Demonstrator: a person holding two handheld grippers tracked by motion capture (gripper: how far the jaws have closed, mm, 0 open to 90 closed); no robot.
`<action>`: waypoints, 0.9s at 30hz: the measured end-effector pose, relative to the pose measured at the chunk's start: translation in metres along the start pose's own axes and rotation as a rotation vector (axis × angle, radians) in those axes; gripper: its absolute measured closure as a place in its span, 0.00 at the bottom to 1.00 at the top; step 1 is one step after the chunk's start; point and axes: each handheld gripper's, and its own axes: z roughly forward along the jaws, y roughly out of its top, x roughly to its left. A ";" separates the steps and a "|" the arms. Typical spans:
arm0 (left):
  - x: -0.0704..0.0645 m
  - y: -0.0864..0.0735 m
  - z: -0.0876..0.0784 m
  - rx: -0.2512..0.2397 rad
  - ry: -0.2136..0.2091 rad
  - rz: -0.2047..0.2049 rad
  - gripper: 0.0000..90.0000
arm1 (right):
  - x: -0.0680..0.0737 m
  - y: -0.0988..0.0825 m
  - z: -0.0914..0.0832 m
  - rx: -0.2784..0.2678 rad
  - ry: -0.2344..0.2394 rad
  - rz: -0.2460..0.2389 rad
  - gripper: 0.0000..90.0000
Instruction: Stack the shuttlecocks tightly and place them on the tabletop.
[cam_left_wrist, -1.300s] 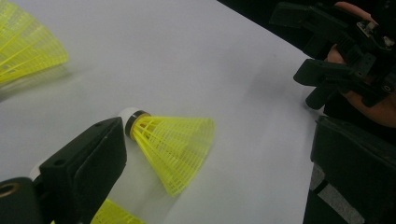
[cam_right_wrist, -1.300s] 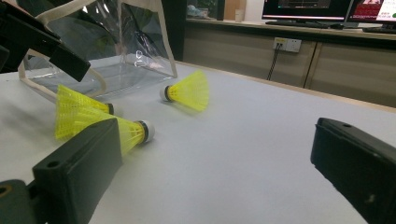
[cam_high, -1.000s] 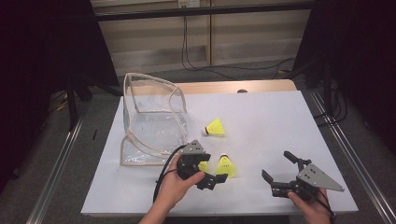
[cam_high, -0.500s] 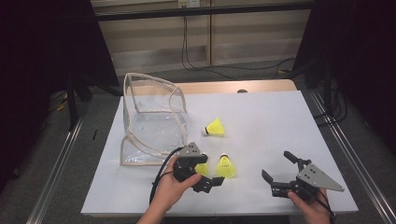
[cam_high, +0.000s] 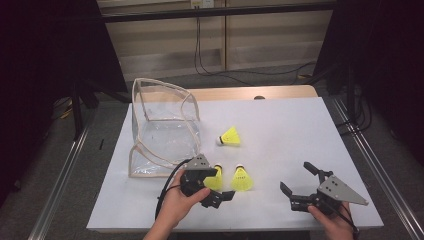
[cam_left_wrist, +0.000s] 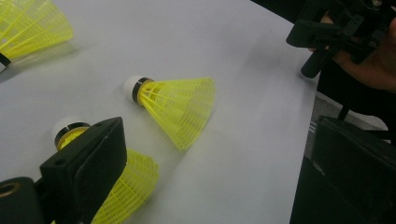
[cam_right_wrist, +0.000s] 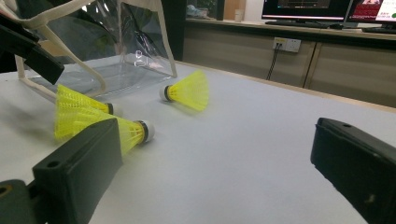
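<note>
Three yellow shuttlecocks lie on the white table (cam_high: 280, 125). The far shuttlecock (cam_high: 231, 136) (cam_right_wrist: 187, 91) rests near the clear bag (cam_high: 160, 125). The middle shuttlecock (cam_high: 242, 178) (cam_left_wrist: 173, 102) (cam_right_wrist: 116, 130) lies at the front. The near shuttlecock (cam_high: 214, 179) (cam_left_wrist: 126, 184) (cam_right_wrist: 84, 100) lies between the jaws of my left gripper (cam_high: 221, 184) (cam_left_wrist: 219, 149), close against one jaw. That gripper is open. My right gripper (cam_high: 296, 178) (cam_right_wrist: 215, 140) stands open and empty at the front right, its jaws pointing toward the shuttlecocks.
The clear bag with cream trim (cam_right_wrist: 93, 46) stands open-sided at the table's left rear. Bare white table surface stretches across the middle and right. Black rails run along both table sides. A wooden edge (cam_high: 250, 93) borders the back.
My left gripper has shifted slightly around the near shuttlecock. The right gripper and the other two shuttlecocks have stayed put.
</note>
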 end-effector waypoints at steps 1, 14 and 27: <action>0.000 0.000 -0.001 0.003 0.001 0.002 0.04 | 0.000 0.000 0.000 0.001 -0.001 0.002 0.02; 0.004 -0.006 -0.008 0.004 0.008 -0.009 0.04 | 0.000 0.000 0.000 0.003 -0.001 0.003 0.02; 0.007 -0.013 -0.013 0.007 0.017 -0.009 0.05 | 0.000 0.000 0.000 0.000 -0.002 0.002 0.02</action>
